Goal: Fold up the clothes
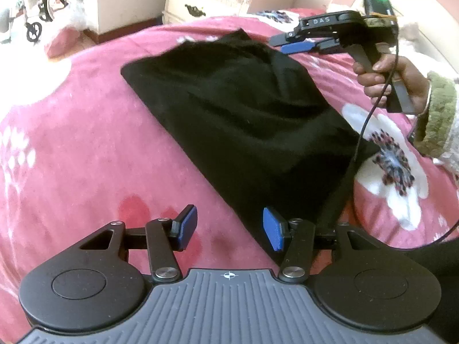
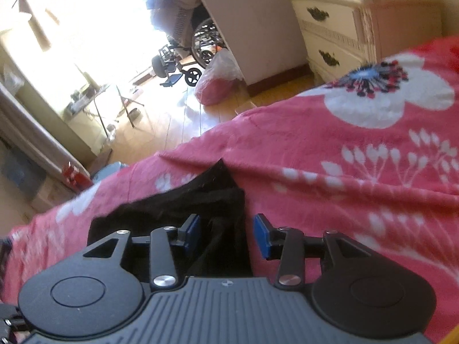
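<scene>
A black garment [image 1: 235,120] lies folded on the pink floral bed [image 1: 71,143]; the left hand-held gripper [image 1: 229,229] hangs part-open, empty; the right hand-held gripper [image 2: 225,235], jaws apart, grips nothing.

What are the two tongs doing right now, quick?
Left tongs: open, holding nothing, at the black cloth's near edge.
Right tongs: open, over the cloth, not pinching it.

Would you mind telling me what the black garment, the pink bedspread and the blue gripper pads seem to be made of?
Black garment: soft matte knit or jersey, probably; it drapes in limp folds without shine.
Pink bedspread: printed woven or brushed fabric, seemingly; white flowers, soft creases, dull surface.
Blue pads on the left gripper: likely rubber or textured plastic; a fine grain shows.
</scene>
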`<control>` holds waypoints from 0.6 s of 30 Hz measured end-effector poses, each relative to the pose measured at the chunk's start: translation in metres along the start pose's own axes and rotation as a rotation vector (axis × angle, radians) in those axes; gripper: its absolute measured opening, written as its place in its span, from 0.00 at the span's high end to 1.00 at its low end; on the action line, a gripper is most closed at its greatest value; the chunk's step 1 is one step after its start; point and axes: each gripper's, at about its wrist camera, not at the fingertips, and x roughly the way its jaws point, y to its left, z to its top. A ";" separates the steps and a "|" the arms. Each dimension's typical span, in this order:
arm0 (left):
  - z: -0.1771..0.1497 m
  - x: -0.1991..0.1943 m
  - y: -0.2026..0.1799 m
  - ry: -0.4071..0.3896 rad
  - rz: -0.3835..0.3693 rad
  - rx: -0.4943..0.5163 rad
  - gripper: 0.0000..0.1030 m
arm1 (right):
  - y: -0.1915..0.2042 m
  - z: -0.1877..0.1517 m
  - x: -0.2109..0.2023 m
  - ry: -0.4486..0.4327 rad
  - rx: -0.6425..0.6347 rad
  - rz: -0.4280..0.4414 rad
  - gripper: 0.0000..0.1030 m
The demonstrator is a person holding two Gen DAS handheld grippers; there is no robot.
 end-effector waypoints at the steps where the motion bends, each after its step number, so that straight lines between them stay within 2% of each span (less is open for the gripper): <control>1: 0.004 0.000 0.001 -0.010 0.004 0.005 0.51 | -0.004 0.003 0.004 0.004 0.027 0.013 0.57; 5: 0.027 0.000 0.006 -0.063 0.012 0.030 0.51 | -0.018 0.012 0.019 0.017 0.103 0.073 0.62; 8: 0.044 0.002 0.008 -0.099 0.013 0.051 0.51 | -0.018 0.011 0.020 0.004 0.094 0.111 0.71; 10: 0.053 0.006 0.009 -0.111 0.011 0.066 0.51 | -0.016 0.010 0.019 -0.007 0.076 0.130 0.81; 14: 0.066 0.019 0.010 -0.125 0.007 0.096 0.51 | -0.004 0.008 0.012 -0.038 -0.014 0.125 0.82; 18: 0.071 0.031 0.012 -0.124 0.003 0.100 0.51 | -0.010 0.013 0.014 -0.036 0.000 0.087 0.80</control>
